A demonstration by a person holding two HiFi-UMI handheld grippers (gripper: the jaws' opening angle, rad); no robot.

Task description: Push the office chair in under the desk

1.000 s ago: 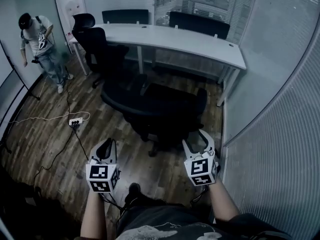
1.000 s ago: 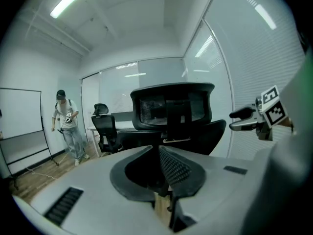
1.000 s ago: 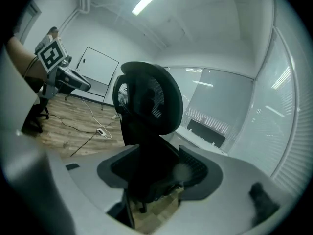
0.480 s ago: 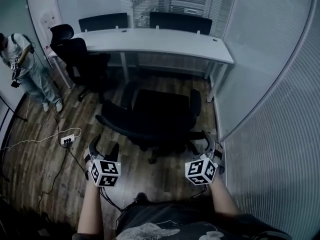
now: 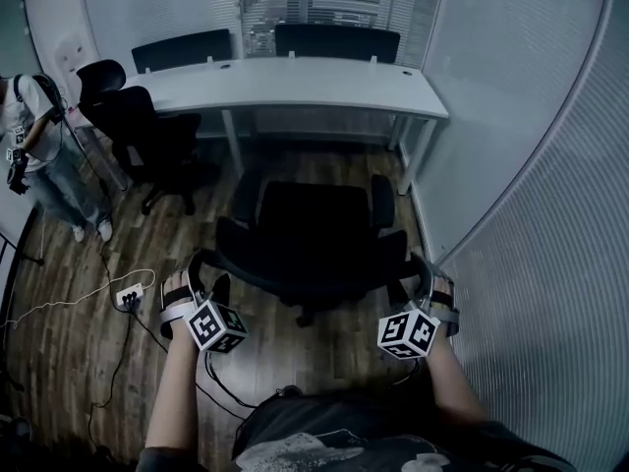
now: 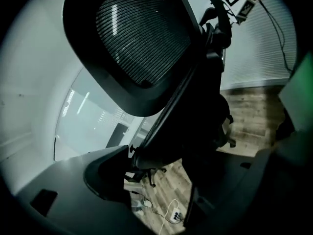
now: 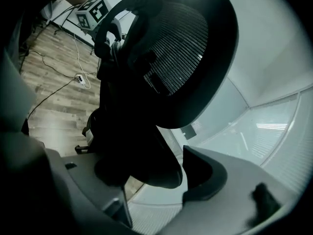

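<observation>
Head view shows the office chair (image 5: 314,214) on the wood floor (image 5: 79,342), in front of the white table (image 5: 295,82). Its seat is turned toward the table but is not yet under it. The left gripper (image 5: 208,275) has its jaws apart around the left edge of the backrest (image 5: 305,273). The right gripper (image 5: 413,278) has its jaws apart around the right edge. A person (image 5: 34,155) stands far left.

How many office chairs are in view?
2. The middle chair stands before the desk, its back between the left claw and right claw; the left chair stands at the desk's left end. Two dark shapes behind the desk may be further chair backs.
</observation>
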